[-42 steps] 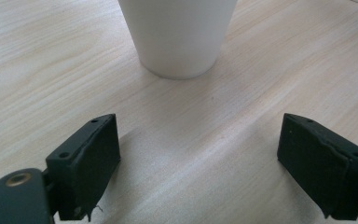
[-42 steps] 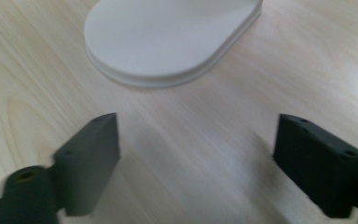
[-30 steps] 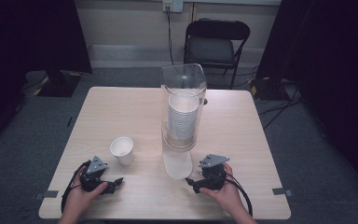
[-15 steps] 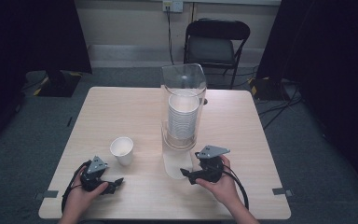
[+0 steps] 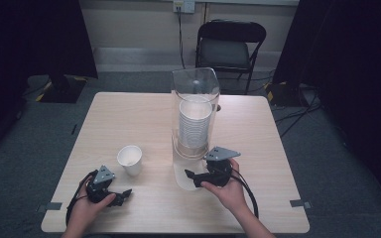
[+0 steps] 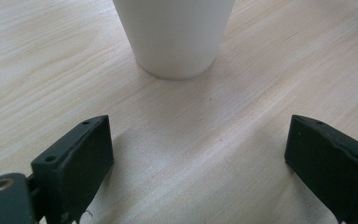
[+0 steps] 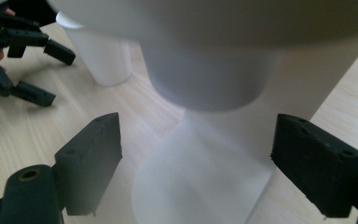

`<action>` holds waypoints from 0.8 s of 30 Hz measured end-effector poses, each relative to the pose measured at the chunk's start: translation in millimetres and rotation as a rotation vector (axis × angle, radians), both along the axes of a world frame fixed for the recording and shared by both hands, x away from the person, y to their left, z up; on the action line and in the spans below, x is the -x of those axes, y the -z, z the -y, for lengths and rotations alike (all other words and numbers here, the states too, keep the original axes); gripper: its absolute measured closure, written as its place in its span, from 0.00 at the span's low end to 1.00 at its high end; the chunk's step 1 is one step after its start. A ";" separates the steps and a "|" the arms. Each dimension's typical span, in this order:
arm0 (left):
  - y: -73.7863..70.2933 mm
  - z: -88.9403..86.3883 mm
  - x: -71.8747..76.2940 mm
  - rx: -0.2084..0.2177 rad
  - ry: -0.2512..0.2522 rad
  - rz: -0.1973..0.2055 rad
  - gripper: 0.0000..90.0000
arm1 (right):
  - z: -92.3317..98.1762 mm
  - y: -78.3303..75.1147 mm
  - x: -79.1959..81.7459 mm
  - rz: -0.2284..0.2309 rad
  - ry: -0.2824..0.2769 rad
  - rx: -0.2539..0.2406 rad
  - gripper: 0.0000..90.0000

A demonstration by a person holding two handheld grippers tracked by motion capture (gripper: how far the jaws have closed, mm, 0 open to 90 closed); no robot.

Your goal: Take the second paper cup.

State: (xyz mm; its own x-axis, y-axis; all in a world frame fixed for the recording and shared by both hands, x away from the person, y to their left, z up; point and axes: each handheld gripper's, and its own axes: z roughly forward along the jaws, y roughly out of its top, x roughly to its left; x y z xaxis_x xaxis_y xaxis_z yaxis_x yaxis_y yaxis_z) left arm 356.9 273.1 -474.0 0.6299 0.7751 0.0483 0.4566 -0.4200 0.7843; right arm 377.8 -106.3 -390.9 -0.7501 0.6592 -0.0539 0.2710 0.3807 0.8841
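- At the bottom left of the high view, the left gripper rests low on the light wooden table, held in a hand. Its jaws have just been opening and stand wide apart with bare tabletop between them.
- Just beyond it, toward the frame's middle, a single white paper cup stands upright, mouth up; in the left gripper view its base sits at the top centre, clear of both jaws.
- Lower centre-right, the right gripper points left at the foot of the tall clear plastic cup dispenser. Its jaws are parted on either side of the bottom white cup hanging from the dispenser; neither pad touches it.
- Inside the dispenser, mid-frame, sits a stack of white cups.
- At the top, behind the table, a dark folding chair stands.
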 end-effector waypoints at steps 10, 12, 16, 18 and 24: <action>0.2 0.7 -0.1 0.005 -0.003 -0.005 0.07 | -8.2 -6.2 -3.8 0.072 0.033 -0.108 0.22; 0.2 0.8 -0.1 0.006 -0.003 -0.005 0.07 | -9.5 -7.0 -3.9 0.098 0.041 -0.112 0.23; 0.3 1.1 -0.3 0.007 -0.004 -0.005 0.07 | -11.8 -9.8 -4.2 0.130 0.052 -0.121 0.26; 0.4 1.2 -0.4 0.007 -0.004 -0.006 0.07 | -13.9 -11.5 -5.5 0.135 0.059 -0.116 0.29; 0.4 1.3 -0.4 0.007 -0.004 -0.005 0.07 | -15.4 -9.4 -7.0 0.149 0.048 -0.115 0.39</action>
State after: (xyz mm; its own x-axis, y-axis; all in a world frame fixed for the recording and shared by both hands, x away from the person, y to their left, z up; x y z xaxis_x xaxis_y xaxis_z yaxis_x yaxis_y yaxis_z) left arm 357.3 271.8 -474.4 0.6267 0.7783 0.0393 0.4628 -0.4123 0.7848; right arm 384.7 -90.9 -381.5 -0.7067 0.7025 -0.0842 0.1492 0.2643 0.9528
